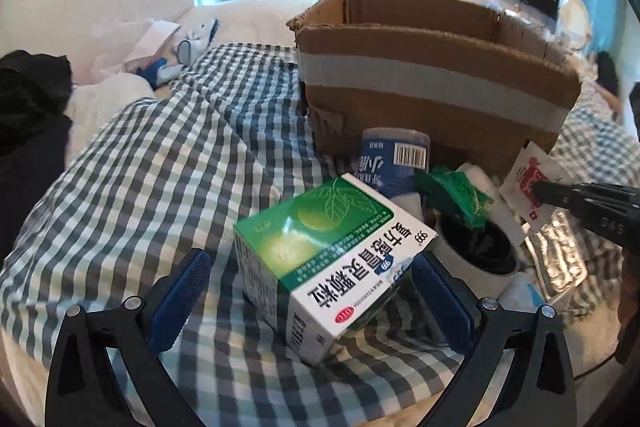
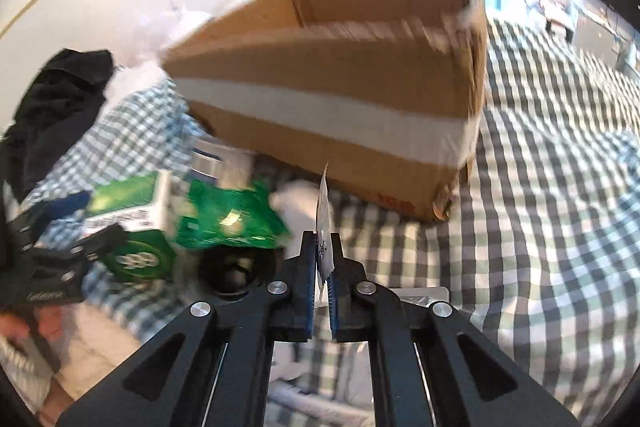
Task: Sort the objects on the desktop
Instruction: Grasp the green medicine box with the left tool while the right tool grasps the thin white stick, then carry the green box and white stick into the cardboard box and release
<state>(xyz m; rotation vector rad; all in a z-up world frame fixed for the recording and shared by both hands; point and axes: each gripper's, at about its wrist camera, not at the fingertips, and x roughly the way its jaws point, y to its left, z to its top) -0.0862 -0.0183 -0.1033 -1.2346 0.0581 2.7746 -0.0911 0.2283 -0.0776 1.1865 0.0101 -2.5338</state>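
A green and white medicine box lies tilted on the checked cloth. It sits between the wide-apart blue pads of my left gripper, and a gap shows beside the left pad, so that gripper is open. My right gripper is shut on a thin white sachet, seen edge-on. In the left wrist view the same sachet shows a red print, pinched at the right gripper's tip. Just beyond both stands the open cardboard box with a pale tape band.
A blue cylinder tub, a crumpled green packet, a white cup with a dark inside and a silver foil pouch crowd the cloth in front of the cardboard box. Dark clothing lies far left.
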